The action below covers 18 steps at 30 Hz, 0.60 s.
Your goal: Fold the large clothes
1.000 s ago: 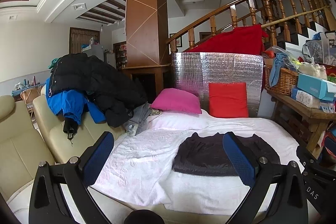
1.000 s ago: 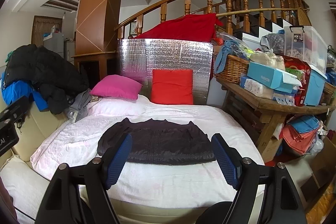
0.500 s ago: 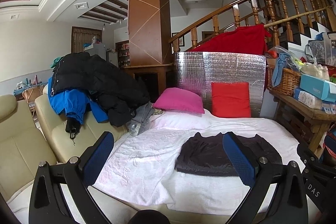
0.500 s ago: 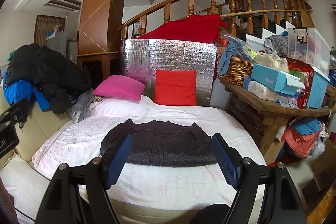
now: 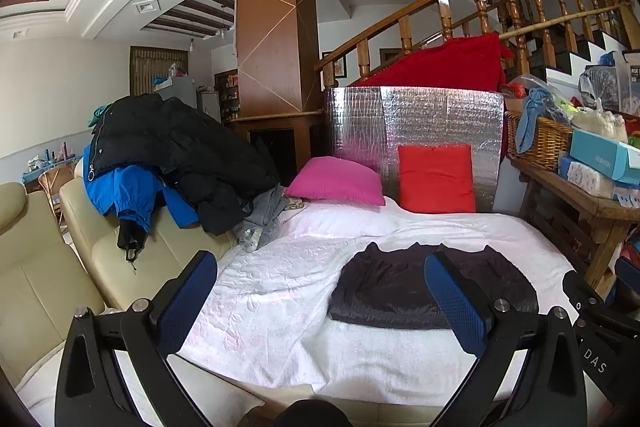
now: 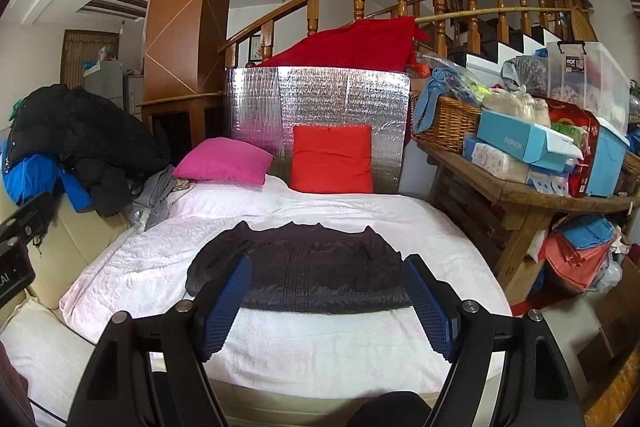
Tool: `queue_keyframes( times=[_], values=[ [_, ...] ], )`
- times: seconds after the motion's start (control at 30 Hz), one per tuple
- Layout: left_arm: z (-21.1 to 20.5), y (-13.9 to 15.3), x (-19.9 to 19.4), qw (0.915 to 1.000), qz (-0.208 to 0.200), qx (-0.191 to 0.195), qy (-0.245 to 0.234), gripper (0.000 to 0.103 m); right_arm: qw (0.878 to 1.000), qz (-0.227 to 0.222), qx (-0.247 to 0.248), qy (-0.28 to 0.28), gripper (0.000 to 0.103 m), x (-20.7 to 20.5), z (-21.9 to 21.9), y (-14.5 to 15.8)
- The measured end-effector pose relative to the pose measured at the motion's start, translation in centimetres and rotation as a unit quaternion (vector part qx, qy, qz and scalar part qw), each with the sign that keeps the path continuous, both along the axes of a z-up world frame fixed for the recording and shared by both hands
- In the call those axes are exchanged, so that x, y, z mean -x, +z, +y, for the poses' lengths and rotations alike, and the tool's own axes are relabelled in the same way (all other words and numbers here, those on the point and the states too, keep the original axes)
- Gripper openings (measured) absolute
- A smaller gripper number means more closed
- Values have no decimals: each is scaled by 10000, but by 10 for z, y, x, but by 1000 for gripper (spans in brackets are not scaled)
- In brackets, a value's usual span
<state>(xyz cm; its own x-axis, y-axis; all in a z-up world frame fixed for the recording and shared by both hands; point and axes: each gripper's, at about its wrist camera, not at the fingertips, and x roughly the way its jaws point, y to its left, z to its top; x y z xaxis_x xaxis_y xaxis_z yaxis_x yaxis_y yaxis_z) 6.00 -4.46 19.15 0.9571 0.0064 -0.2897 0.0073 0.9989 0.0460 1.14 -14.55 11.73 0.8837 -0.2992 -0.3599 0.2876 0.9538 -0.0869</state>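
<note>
Nothing on the bed has shifted since the earlier frames; we note only a slight drift of the view in both cameras, and both pairs of fingers stand as they did.

Taking the dark garment (image 6: 304,271) as our landmark, we go left to right. Far to its left, a pile of black and blue jackets (image 5: 160,163) lies heaped on the cream sofa (image 5: 48,267). Nearer, the left gripper (image 5: 320,307) hangs over the front edge of the bed (image 5: 260,307), fingers spread wide with nothing between them. Behind the garment to the left lies a pink cushion (image 6: 224,161); behind it to the right, a red cushion (image 6: 332,159) leans on a silver foil panel (image 6: 320,99). The garment itself lies flat and folded on the white bedcover, apart from both grippers. The right gripper (image 6: 328,307) hovers before it, fingers spread and empty. Well to the right stands a cluttered wooden tabletop (image 6: 520,191).
</note>
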Motion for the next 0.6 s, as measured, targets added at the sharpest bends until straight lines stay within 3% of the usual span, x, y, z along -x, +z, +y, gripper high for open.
queue_keyframes(
  times=[0.23,0.5,0.6],
  values=[
    [-6,-5,-20,9998,157,-51,64,103,9999,119,35,86,81,-22,0,-4],
    [-22,-21,-70,9981,603,-100,17,103,9996,244,-97,101,81,-68,-14,-11],
    [-31,-26,-84,9981,601,-111,-6,103,9993,342,-150,83,81,-91,-25,-17]
  ],
)
